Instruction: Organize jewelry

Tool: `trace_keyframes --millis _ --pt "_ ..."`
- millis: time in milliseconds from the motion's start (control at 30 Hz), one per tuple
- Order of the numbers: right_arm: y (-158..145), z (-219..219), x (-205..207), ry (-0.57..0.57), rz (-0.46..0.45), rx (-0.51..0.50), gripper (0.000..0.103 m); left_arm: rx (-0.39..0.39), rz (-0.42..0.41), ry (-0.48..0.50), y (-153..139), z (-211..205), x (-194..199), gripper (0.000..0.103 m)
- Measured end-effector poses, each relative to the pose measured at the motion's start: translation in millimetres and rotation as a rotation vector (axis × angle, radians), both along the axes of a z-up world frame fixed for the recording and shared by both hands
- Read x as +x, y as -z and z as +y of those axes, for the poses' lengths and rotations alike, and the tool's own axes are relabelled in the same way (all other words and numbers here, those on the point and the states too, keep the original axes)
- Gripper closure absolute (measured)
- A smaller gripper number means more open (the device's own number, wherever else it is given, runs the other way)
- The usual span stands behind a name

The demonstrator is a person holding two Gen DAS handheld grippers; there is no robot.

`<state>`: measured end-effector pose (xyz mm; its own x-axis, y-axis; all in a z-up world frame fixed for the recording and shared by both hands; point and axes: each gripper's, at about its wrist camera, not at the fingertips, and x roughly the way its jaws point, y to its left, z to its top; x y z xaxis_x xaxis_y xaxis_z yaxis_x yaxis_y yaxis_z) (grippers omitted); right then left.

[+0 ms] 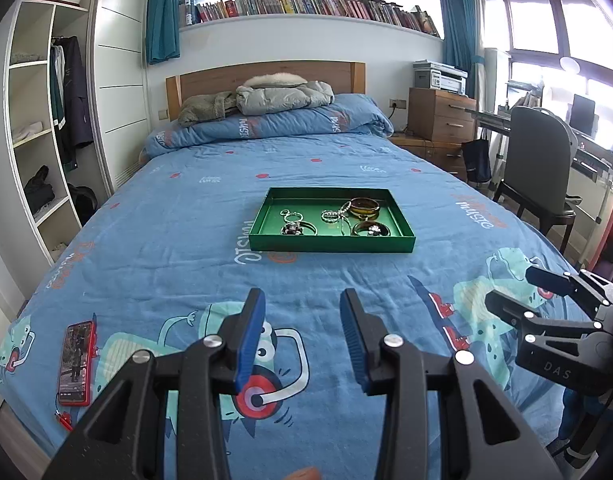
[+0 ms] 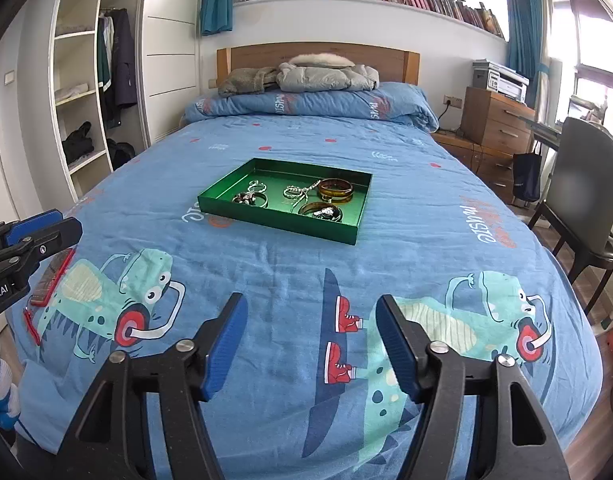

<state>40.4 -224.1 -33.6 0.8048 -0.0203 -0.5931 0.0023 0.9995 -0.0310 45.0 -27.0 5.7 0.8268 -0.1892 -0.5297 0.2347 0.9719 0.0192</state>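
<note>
A shallow green tray (image 1: 290, 243) (image 2: 216, 203) lies in the middle of the bed. In it are an amber bangle (image 1: 364, 207) (image 2: 336, 189), a darker bangle with a charm inside (image 1: 371, 229) (image 2: 320, 211), a silver chain (image 1: 333, 215) (image 2: 295, 192) and a ring cluster with a dark charm (image 1: 294, 227) (image 2: 250, 198). My left gripper (image 1: 302, 300) hovers open over the bedspread, well short of the tray, with nothing between its blue pads. My right gripper (image 2: 311, 306) is also open and empty, nearer the bed's foot. Each gripper shows at the other view's edge.
A red phone (image 1: 76, 364) (image 2: 52, 278) lies on the bedspread (image 1: 186, 216) near the left edge. Folded jackets (image 1: 284, 96) sit by the headboard. A wardrobe stands left of the bed; a chair (image 1: 540, 168), drawers and a desk stand right.
</note>
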Motion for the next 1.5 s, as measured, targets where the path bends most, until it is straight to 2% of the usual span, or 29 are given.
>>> trace_keyframes --millis 133,300,800,1500 --pt "-0.9 -3.3 -2.8 0.013 -0.016 0.003 0.019 0.002 0.000 0.002 -0.5 -1.0 0.2 0.066" --pt "-0.4 -7.3 -3.7 0.025 -0.021 0.006 0.012 0.001 0.001 0.003 0.1 -1.8 -0.6 0.066" --pt "5.1 -14.7 -2.6 0.046 -0.011 0.000 0.008 0.012 0.010 0.012 4.7 -2.9 0.0 0.066" --pt "5.3 -21.1 -3.3 0.070 -0.025 -0.022 0.008 0.016 0.009 -0.007 12.9 1.6 3.7 0.065"
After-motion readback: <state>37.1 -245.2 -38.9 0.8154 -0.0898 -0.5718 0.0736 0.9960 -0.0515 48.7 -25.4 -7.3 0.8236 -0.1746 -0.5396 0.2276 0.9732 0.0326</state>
